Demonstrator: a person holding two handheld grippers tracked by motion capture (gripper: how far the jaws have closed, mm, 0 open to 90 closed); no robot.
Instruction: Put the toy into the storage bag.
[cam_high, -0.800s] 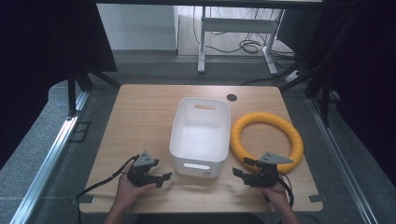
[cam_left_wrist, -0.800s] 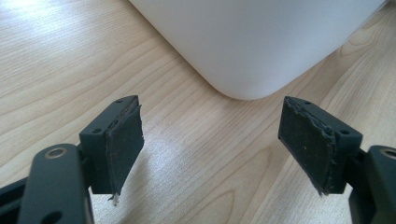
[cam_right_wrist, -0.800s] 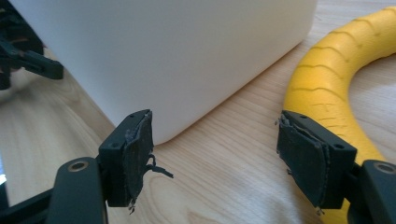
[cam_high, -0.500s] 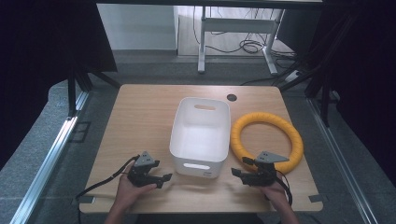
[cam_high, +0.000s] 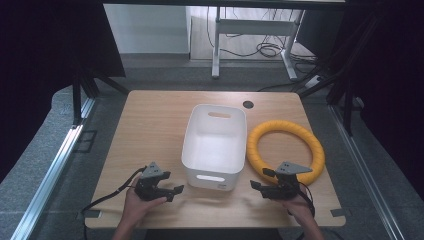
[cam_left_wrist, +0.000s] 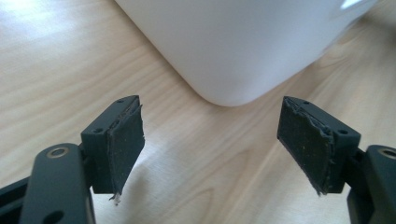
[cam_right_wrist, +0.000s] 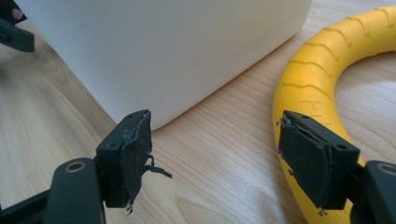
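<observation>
A white plastic bin (cam_high: 216, 145) with handle slots stands empty in the middle of the wooden table (cam_high: 150, 130). To its right lies a yellow ribbed ring (cam_high: 285, 150). My left gripper (cam_high: 174, 191) rests near the table's front edge, left of the bin's near corner (cam_left_wrist: 233, 60), open with nothing between its pads (cam_left_wrist: 126, 140). My right gripper (cam_high: 259, 180) sits by the bin's near right corner (cam_right_wrist: 154, 56), open and holding nothing. The yellow ring (cam_right_wrist: 327, 88) curves just behind its right pad (cam_right_wrist: 308, 158).
A round cable hole (cam_high: 248, 104) sits in the table behind the bin. Dark curtains and metal frame legs flank the table, and another desk frame (cam_high: 250, 30) with cables stands beyond. Bare wood stretches left of the bin.
</observation>
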